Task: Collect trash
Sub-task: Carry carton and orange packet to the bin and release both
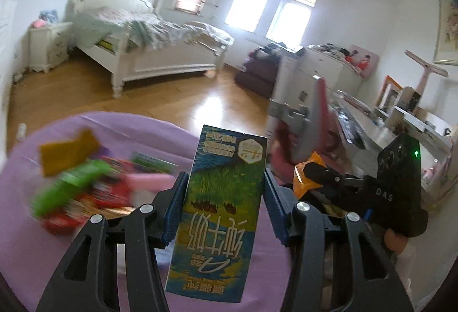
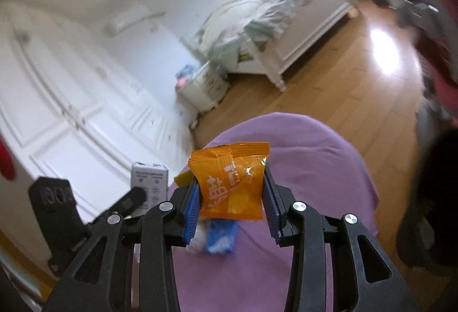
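My left gripper (image 1: 223, 191) is shut on a blue and green milk carton (image 1: 220, 206), held upside down above the purple-covered table (image 1: 120, 128). My right gripper (image 2: 230, 197) is shut on an orange snack packet (image 2: 232, 183) above the same purple table (image 2: 309, 169). The right gripper with its orange packet (image 1: 306, 174) also shows at the right of the left wrist view. The left gripper's body (image 2: 57, 211) and the carton's end (image 2: 148, 183) show at the left of the right wrist view. A blurred pile of wrappers (image 1: 86, 183), green, red, pink and orange, lies on the table left of the carton.
A blue and white wrapper (image 2: 220, 237) lies on the table under the right gripper. A pink chair (image 1: 309, 123) and a cluttered desk (image 1: 380, 134) stand to the right. A white bed (image 1: 154, 45), nightstand (image 1: 48, 45), wardrobe doors (image 2: 71, 100) and wooden floor (image 1: 183, 100) lie beyond.
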`<state>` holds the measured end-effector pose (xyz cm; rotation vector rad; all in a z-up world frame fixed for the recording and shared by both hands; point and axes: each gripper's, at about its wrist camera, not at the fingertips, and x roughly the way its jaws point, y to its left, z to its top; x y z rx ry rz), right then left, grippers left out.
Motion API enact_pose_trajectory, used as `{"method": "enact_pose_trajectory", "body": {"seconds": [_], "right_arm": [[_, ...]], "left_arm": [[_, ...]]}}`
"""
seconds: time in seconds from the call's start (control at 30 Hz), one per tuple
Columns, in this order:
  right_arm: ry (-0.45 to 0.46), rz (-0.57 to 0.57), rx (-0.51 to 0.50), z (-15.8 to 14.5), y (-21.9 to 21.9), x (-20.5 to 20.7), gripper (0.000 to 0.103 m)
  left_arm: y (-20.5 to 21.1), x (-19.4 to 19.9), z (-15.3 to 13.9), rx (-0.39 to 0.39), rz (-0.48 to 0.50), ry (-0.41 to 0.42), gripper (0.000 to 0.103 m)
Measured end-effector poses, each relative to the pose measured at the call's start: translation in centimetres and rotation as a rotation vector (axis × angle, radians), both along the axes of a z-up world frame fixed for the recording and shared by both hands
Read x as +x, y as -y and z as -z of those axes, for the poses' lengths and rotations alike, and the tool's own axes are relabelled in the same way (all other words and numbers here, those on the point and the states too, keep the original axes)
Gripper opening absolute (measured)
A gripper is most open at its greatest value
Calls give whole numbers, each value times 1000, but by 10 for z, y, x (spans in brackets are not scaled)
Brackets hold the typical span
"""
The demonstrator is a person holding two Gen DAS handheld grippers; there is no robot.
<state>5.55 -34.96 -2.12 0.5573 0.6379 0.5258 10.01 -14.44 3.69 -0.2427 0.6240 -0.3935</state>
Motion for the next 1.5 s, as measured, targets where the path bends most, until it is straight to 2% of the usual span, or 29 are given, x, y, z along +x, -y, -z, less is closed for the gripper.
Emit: {"method": "enact_pose_trajectory", "body": {"seconds": [0.17,0.33,0.6,0.73,0.97,1.27,1.37,1.4,1.43,1.5], "right_arm": [[-22,103,31,14,73,-37,39],[-68,200,68,38,143,-58,39],[-153,325,116,78,209,-65,40],[-189,363,140,96,225,-64,40],[-237,397,151,112,225,-50,40],[-274,423,139,126,228,-34,40],[-288,424,133,129,227,-31,47],[-295,430,132,130,227,-31,57],[-293,439,128,130,227,-32,60],[-290,443,115,129,226,-32,61]], "left_arm": [[71,3,22,-48,96,-40,51],[121,14,45,-75,184,-83,51],[190,41,78,-61,314,-174,51],[209,60,93,-57,340,-229,51],[232,89,118,-70,352,-300,51],[248,112,137,-70,344,-341,51],[251,118,142,-77,346,-367,54],[252,119,142,-83,351,-372,55],[251,118,142,-87,355,-377,55],[251,117,138,-89,359,-373,60]]}}
